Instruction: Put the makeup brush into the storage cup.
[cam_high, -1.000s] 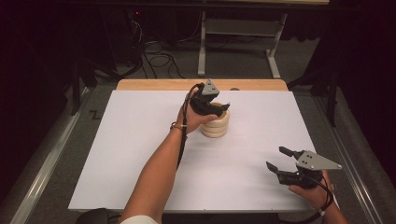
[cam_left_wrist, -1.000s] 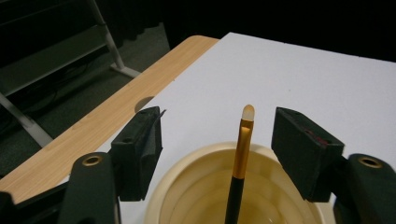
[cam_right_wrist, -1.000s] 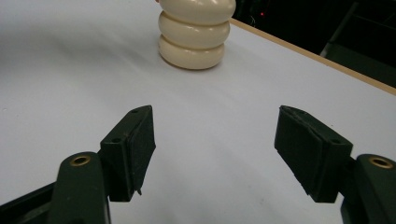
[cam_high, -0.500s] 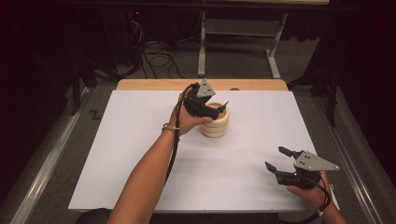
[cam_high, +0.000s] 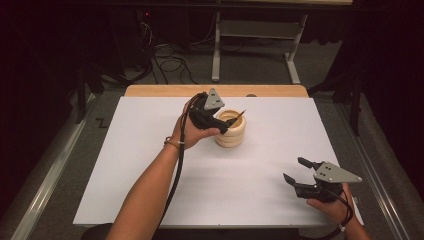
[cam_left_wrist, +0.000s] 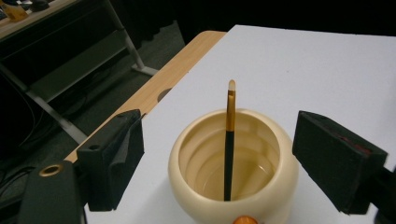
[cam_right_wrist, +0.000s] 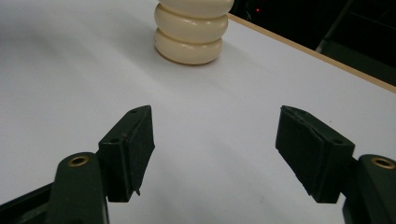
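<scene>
Left gripper (cam_high: 226, 119) sits right over the cream ribbed pot (cam_high: 231, 131), up toward 12 o'clock on the white table (cam_high: 150, 150). Its jaws have just been opening and now stand wide apart, nothing pinched between them. The thin black brush (cam_left_wrist: 228, 154) stands in the pot, leaning on the rim toward 12 o'clock as the left gripper view has it.

My guess at what could go wrong: the pads still flank the pot closely, so a sideways pull could clip the rim or catch the brush tip and flick it out, maybe tip the pot.

Right gripper (cam_high: 296, 170) is parked down at 5 o'clock, well apart from everything, jaws spread and empty.

The left gripper view gives you the inside of the pot and the brush's gold ferrule; the high view just shows a dark sliver poking out. The right gripper view has the pot's stacked bulges (cam_right_wrist: 190, 29) from the side.
</scene>
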